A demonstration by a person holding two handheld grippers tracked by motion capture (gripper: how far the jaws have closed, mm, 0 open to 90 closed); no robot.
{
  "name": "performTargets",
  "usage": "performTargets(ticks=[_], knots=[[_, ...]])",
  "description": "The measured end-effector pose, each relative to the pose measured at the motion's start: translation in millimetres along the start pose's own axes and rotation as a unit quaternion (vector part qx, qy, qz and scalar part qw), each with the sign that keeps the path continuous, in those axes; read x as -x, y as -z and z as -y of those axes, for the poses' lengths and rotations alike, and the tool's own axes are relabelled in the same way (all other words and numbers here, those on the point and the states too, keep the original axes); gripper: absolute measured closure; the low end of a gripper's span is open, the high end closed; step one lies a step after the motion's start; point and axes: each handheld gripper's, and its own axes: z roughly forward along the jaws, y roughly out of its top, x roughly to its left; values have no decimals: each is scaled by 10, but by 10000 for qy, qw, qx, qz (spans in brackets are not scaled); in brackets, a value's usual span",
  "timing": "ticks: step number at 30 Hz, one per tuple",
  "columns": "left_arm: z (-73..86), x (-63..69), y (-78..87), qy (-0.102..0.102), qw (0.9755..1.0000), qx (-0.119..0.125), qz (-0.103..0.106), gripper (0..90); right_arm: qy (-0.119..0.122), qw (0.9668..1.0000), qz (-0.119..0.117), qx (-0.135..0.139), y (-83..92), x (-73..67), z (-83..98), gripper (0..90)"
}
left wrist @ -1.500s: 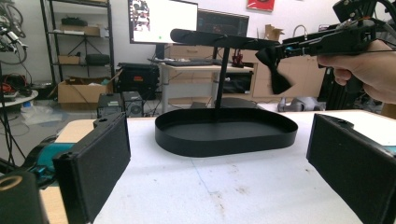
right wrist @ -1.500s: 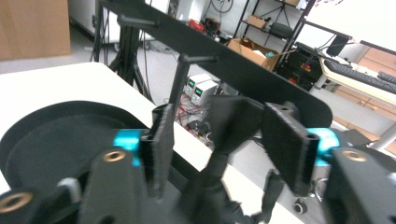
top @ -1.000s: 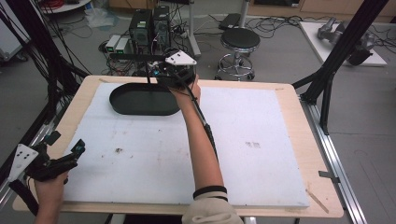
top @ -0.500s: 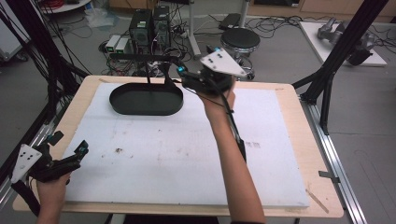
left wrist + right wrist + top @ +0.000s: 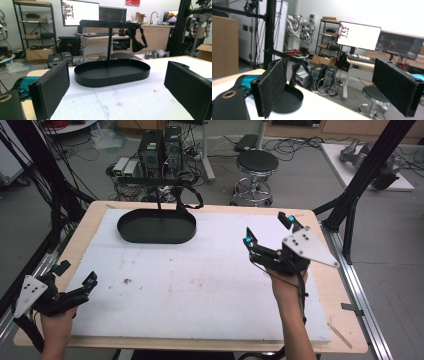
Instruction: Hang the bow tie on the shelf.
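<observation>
left claw apart | right claw apart | oval black tray, white foam mat

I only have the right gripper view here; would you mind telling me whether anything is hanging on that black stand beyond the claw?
Observer: Yes, a black bow tie hangs from the right end of the stand's crossbar in the left gripper view.
Operator: Thanks. Is anything lying in the tray under it?
Observer: No, the oval black tray looks empty from the high view.
Operator: And where is the left claw?
Observer: The left claw is open near the table's front left corner, apart from the tray.
Operator: Is my right claw over the table?
Observer: Yes, the right claw is open, held above the white mat on its right side.
</observation>
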Motion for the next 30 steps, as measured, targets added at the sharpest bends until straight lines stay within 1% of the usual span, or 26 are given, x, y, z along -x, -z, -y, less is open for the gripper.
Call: performTargets(ticks=[3, 4, 5, 6, 7, 8, 9, 13, 15, 16, 17, 18, 21, 24, 27, 30], knots=[[1, 0, 3, 3, 10000, -15, -8, 67, -139, 9998, 114, -53, 168, 77, 194, 114], [1, 0, 3, 3, 10000, -15, -8, 67, -139, 9998, 114, -53, 168, 77, 194, 114], [3, 0, 5, -10, 10000, -23, -11, 67, -205, 9995, 223, -99, 269, 123, 328, 114], [3, 0, 7, -16, 10000, -24, -19, 67, -268, 9993, 247, -128, 316, 145, 392, 113], [5, 0, 7, -13, 10000, -21, -21, 67, -268, 9993, 247, -128, 316, 145, 392, 113], [6, -1, 5, -13, 10000, -18, -13, 67, -305, 9989, 320, -134, 401, 172, 511, 110], [11, 0, 2, -14, 10000, -43, -16, 67, -291, 9989, 338, -160, 439, 177, 570, 111], [12, 5, 2, -29, 10000, -38, -3, 67, -253, 9985, 356, -319, 534, 186, 803, 111], [11, 8, 3, -28, 10000, -31, -3, 67, -308, 9978, 389, -434, 563, 193, 923, 111], [10, 11, 3, -32, 10000, -32, -7, 67, -308, 9978, 389, -434, 563, 193, 923, 111], [10, 14, 4, -44, 10000, -33, -5, 67, -433, 9970, 419, -483, 591, 218, 1033, 111], [12, 14, 3, -49, 10000, -36, -1, 67, -509, 9965, 452, -491, 607, 235, 1081, 110], [22, 15, -2, -42, 10000, -64, -2, 67, -638, 9954, 559, -454, 665, 277, 1193, 110], [31, 25, -10, -54, 9999, -87, 3, 67, -661, 9948, 638, -434, 720, 301, 1260, 110], [37, 35, -18, -81, 9999, -98, 25, 67, -664, 9945, 661, -463, 757, 323, 1285, 110], [39, 41, -22, -101, 9999, -99, 32, 67, -705, 9943, 684, -424, 789, 333, 1291, 110]])
